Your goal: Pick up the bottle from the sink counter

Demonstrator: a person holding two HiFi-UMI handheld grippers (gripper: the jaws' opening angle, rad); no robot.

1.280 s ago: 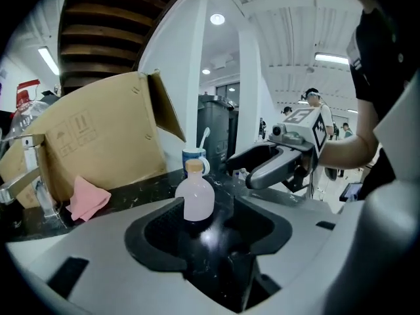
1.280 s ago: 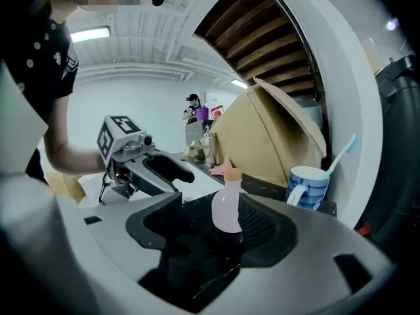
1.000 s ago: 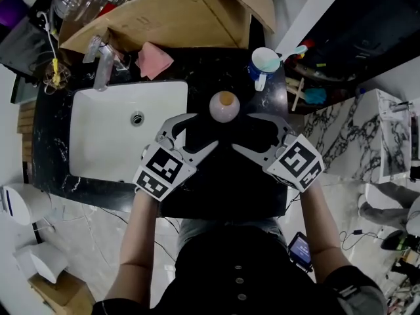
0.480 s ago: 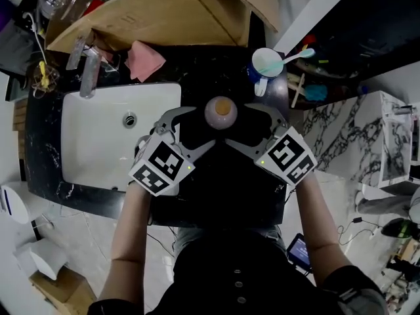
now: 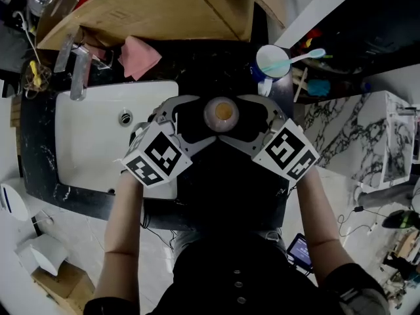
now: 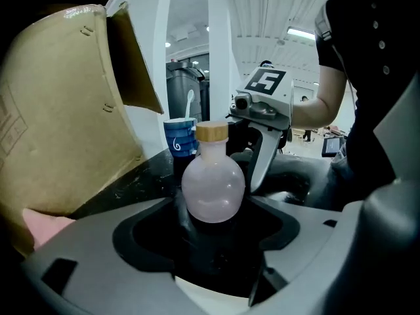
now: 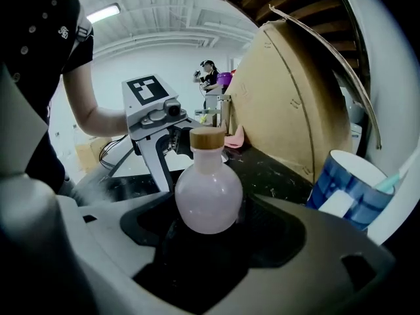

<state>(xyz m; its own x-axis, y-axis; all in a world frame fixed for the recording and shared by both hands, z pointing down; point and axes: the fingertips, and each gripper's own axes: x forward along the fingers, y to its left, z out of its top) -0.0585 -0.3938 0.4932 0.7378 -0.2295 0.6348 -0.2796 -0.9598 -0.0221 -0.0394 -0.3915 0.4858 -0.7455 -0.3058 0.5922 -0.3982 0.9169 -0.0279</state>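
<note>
I'm bracketing the round pale-pink wooden-capped glass bottle (image 5: 223, 112) between the just-now-opening, not yet gripping jaws of the left gripper (image 5: 197, 119) and right gripper (image 5: 248, 118); closing unevenly on its slick belly could topple it.

Black marbled worktop (image 5: 39, 169): white sink (image 5: 85, 149) set into its left half, drain (image 5: 125, 117) toward the basin's far side. Chrome faucet (image 5: 77, 77) at the far-left edge. Pink cloth (image 5: 139, 54) lies along the far edge, just beside the open cardboard box (image 5: 151, 8) standing behind it. Blue cup (image 5: 271, 63) sits at the far-right corner, with a light-handled utensil (image 5: 308, 56) sticking out of it.
</note>
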